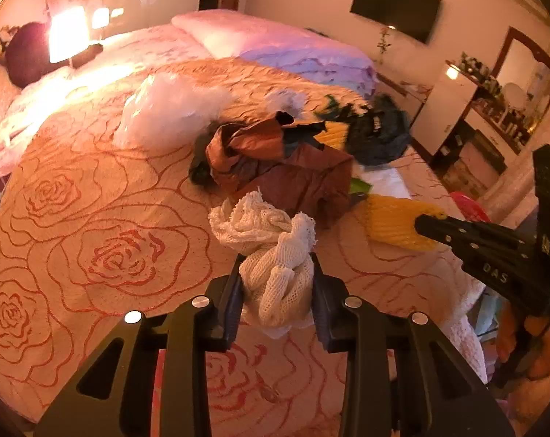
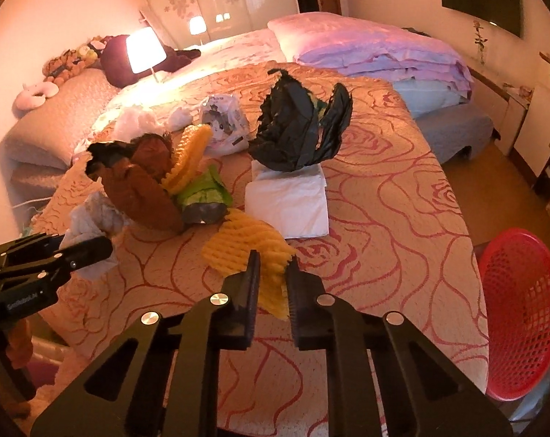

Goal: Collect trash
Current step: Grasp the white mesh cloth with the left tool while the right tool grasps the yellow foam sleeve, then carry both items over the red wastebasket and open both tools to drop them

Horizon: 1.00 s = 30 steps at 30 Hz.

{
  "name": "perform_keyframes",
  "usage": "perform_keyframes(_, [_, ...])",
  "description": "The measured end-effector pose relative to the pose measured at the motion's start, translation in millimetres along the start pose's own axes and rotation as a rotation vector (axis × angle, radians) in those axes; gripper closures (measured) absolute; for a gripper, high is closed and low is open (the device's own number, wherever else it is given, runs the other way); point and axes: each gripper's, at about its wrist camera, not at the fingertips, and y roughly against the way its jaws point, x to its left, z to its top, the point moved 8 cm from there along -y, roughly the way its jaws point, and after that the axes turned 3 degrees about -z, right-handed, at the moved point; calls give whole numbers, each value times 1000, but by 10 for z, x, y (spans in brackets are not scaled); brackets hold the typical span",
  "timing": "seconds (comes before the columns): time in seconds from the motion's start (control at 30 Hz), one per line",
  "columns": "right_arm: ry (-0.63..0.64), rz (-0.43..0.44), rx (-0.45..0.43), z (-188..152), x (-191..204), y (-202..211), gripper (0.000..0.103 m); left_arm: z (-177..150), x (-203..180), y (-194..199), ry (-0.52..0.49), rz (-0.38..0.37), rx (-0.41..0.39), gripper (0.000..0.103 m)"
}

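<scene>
Pinching trash on the rose-patterned bedspread (image 1: 92, 218) with both grippers.
Left gripper (image 1: 277, 273) clamps a white foam net (image 1: 271, 255) near the bedspread's near edge; right gripper (image 2: 273, 273) squeezes a yellow foam net (image 2: 247, 251) beside it, with a red basket (image 2: 522, 313) off the right edge.

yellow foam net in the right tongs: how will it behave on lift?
The yellow foam net is probably very light and floppy: it bunches and folds where the right tongs pinch it. Its open mesh likely compresses, so the grip may slip. It could snag neighbouring trash.
</scene>
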Motion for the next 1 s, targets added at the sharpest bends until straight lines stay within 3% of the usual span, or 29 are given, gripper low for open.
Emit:
perform_keyframes(0.5, [-96,-53,-81,2,-382,430,89,217,-732,364,-163,-179,-122,72])
perform_keyframes(0.73, [-151,-102,-104,-1,-649,518,89,333,-851,117,-165,-187,-100,72])
perform_keyframes(1.0, [-232,-179,-148,31,-1112,691,89,529,-1277,-98,-230,-233,-96,72])
